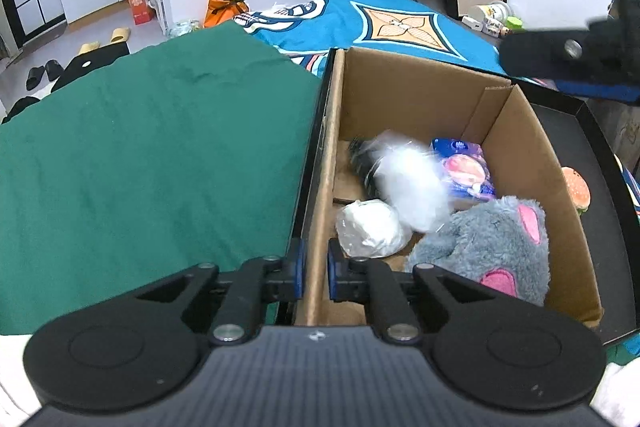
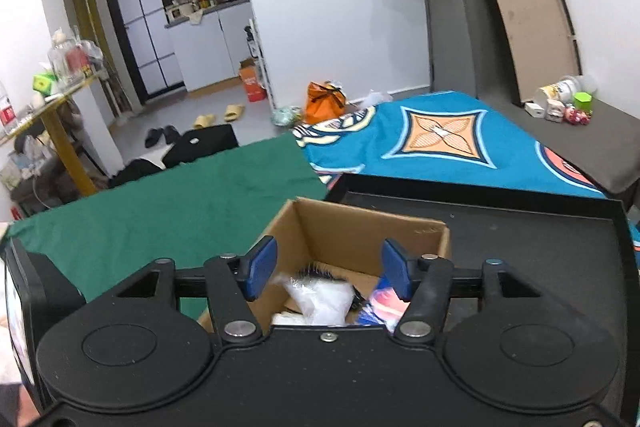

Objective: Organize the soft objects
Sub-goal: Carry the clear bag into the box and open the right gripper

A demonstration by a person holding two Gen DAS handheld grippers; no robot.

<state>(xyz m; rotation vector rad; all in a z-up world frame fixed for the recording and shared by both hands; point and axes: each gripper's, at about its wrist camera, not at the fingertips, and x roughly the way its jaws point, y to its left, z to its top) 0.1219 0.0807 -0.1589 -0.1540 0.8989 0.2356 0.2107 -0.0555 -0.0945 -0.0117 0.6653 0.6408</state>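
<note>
The cardboard box's (image 1: 516, 131) left wall is pinched by the nearly closed left gripper (image 1: 316, 273), while the right gripper (image 2: 328, 267) is held wide apart, empty, above the soft toys (image 1: 492, 243) inside, green cloth (image 1: 152, 147) lying left.

Grey plush (image 1: 486, 247): pink patches, slumped in box corner.
White bags (image 1: 408, 183): crinkled, mid-box.
Blue packet (image 1: 464, 167): flat, behind.

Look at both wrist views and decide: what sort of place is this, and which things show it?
Most likely a small lived-in flat. A kitchen nook with cabinets opens off the room, slippers lie on the floor, and a patterned blue blanket is spread behind the cardboard box of soft items.
</note>
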